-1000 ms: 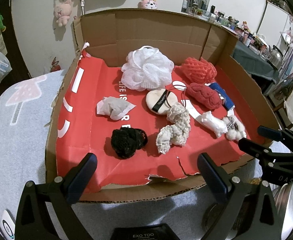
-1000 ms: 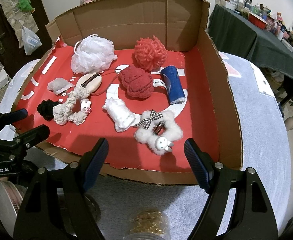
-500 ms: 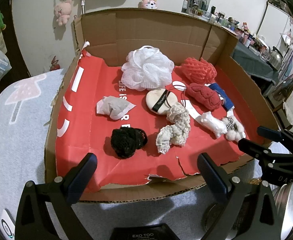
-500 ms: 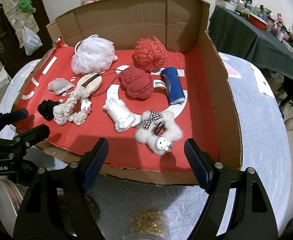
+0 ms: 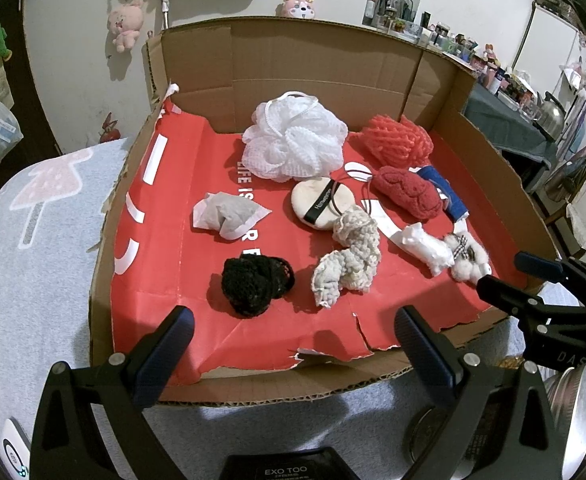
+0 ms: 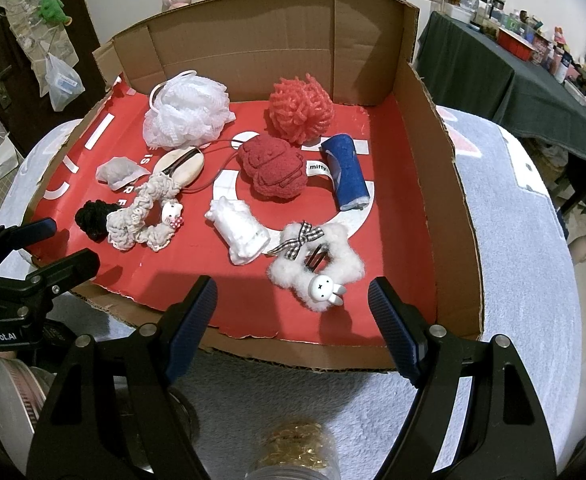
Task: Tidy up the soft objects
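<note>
- While both tools hang at the near edge of the cardboard tray (image 6: 433, 184), nothing is gripped: the left tool (image 5: 293, 344) has its fingers spread wide apart, and so does the right tool (image 6: 293, 324), each empty
- By my judgement they sit just short of the torn front rim so that either can reach in over the low side; the tall back and side walls bar the other ways in
- All the soft things lie on the red liner (image 5: 165, 280) inside the tray, loosely spread; whether this is an arranged layout or a jumble awaiting sorting, the scene fits both
- Ten soft things, counted:
- one white mesh bath pouf (image 6: 187, 114) at the back left
- one coral chenille ball (image 6: 301, 110) at the back, near the right wall
- one dark red plush pad (image 6: 273, 170) in the middle, just beside one blue rolled cloth (image 6: 347, 174)
- one cream powder puff (image 5: 321, 202) with a black band, a thin cord looped by it
- one grey-white sachet (image 5: 229, 214) left of the puff, apart from it
- one black scrunchie (image 5: 253, 282) and one cream scrunchie (image 6: 145, 216) with a small cat charm, side by side at the near left
- one white folded cloth (image 6: 239, 230) near the middle front
- one fluffy white hair clip (image 6: 317, 264) with a checked bow and a bunny face, nearest the right tool
- Two jars stand on the tabletop below the tools, out of the tray
</note>
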The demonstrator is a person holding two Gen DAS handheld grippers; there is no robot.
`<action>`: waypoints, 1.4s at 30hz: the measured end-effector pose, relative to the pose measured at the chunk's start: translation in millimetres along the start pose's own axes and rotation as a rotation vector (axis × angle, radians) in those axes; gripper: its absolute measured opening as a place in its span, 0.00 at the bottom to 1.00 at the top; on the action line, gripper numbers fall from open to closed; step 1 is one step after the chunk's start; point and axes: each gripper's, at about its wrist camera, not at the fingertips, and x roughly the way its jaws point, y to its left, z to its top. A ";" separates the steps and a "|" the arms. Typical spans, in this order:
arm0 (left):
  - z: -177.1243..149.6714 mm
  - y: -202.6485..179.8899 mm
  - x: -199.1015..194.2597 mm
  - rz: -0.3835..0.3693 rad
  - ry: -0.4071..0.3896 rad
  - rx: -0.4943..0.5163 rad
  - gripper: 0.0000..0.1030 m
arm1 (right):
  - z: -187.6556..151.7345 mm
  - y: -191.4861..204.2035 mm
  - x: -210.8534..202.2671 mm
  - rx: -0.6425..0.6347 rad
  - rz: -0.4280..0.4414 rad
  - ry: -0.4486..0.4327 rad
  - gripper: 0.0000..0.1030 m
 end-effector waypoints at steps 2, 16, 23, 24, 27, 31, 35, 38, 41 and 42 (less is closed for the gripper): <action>0.0 0.2 -0.1 -0.001 0.000 -0.001 0.99 | 0.7 -0.2 -0.1 0.000 0.000 -0.001 0.75; -0.1 -0.1 0.6 -0.004 0.004 -0.003 0.99 | 0.1 0.2 -0.4 0.001 0.000 -0.005 0.75; 0.3 -0.1 -6.9 0.015 -0.043 -0.003 0.99 | 2.8 -0.3 -1.6 -0.001 0.050 0.006 0.75; 1.1 -0.3 -11.9 0.024 -0.064 0.001 0.99 | 2.6 -1.1 -3.0 0.005 0.057 0.002 0.75; 4.8 1.6 -30.1 0.019 -0.111 -0.001 0.99 | 2.0 -1.2 -9.4 0.008 0.069 -0.009 0.75; 5.6 0.3 -64.2 0.036 -0.192 0.006 0.99 | 3.4 0.4 -34.6 -0.010 0.045 -0.076 0.75; -5.6 -5.1 -97.8 0.040 -0.265 0.019 1.00 | 0.5 2.2 -70.2 -0.027 0.005 -0.161 0.75; -21.9 -13.4 -120.2 0.043 -0.309 0.036 1.00 | -9.3 3.6 -97.0 -0.028 0.008 -0.221 0.75; -40.0 -21.8 -134.5 0.055 -0.345 0.055 1.00 | -26.6 8.2 -124.3 -0.043 0.002 -0.283 0.88; -48.4 -24.9 -138.9 0.053 -0.357 0.058 1.00 | -34.6 9.8 -133.3 -0.046 0.005 -0.310 0.89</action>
